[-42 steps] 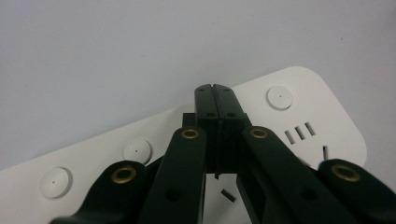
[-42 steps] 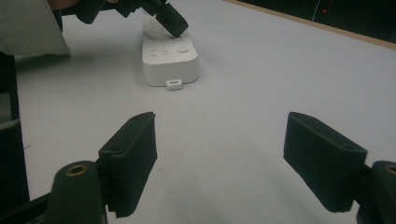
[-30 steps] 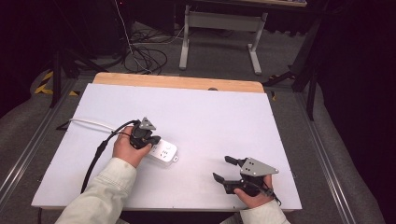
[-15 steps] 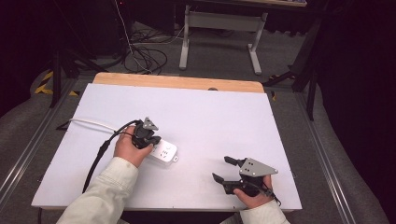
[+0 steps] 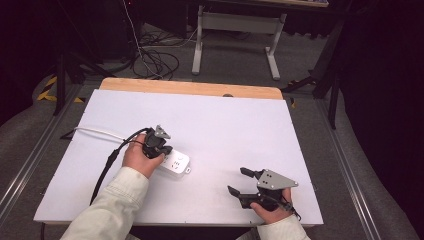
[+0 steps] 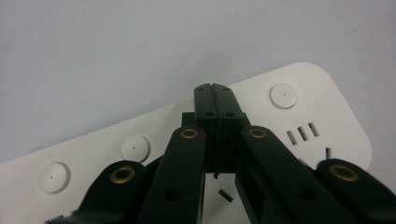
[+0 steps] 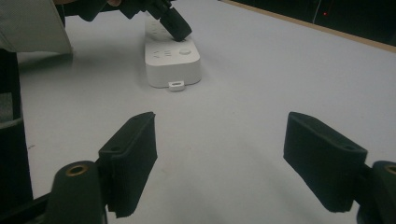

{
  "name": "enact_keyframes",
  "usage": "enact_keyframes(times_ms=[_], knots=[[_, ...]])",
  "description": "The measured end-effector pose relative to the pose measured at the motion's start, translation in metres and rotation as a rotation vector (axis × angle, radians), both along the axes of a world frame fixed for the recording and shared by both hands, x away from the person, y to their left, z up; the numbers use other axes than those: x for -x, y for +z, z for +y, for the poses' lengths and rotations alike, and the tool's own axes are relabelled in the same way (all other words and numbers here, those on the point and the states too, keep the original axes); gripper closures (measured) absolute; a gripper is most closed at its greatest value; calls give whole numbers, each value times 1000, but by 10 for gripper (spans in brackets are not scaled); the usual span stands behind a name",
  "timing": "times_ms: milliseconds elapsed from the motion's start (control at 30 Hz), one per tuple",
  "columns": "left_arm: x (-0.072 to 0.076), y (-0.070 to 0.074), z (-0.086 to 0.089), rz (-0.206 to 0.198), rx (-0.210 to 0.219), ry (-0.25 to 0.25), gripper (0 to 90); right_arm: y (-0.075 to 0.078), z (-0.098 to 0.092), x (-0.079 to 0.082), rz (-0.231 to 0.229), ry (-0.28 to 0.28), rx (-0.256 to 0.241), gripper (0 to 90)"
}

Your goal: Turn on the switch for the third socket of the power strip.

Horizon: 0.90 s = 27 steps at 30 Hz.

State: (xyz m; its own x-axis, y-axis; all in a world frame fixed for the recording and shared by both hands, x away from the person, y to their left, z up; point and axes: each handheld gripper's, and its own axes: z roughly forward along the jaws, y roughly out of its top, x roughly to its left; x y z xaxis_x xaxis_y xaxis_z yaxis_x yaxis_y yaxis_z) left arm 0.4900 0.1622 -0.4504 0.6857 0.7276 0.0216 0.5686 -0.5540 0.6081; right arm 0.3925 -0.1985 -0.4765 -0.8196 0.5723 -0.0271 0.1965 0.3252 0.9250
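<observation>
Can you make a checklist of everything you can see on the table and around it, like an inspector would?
Surface: white table top with a wooden strip along its far edge.
Job's things: one white power strip lying flat, round buttons and socket slots facing up.
Clutter: nothing seen.
Grippers: left gripper has its jaws pressed together, tips down on the power strip's top face. Right gripper has its jaws wide apart, with bare table between them, holding nothing.
Cables: a white cord runs from the power strip's side toward the table's left edge; a black cable trails from the left gripper.
Surroundings: grey floor, loose black wires behind the table, a metal stand, dark room.
</observation>
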Motion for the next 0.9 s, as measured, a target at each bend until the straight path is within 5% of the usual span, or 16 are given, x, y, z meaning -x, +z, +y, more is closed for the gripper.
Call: enact_keyframes(times_ms=[233,400,700,900], knots=[[-1,1,2,11,12,10,900,0,0,0,0,0,0,261],[-1,4,9,22,58,41,900,0,0,-1,2,-5,-3,260],[8,19,12,-17,135,23,900,0,0,0,2,-7,-3,259],[13,26,14,-44,136,19,900,-1,0,-1,4,-6,-1,259]])
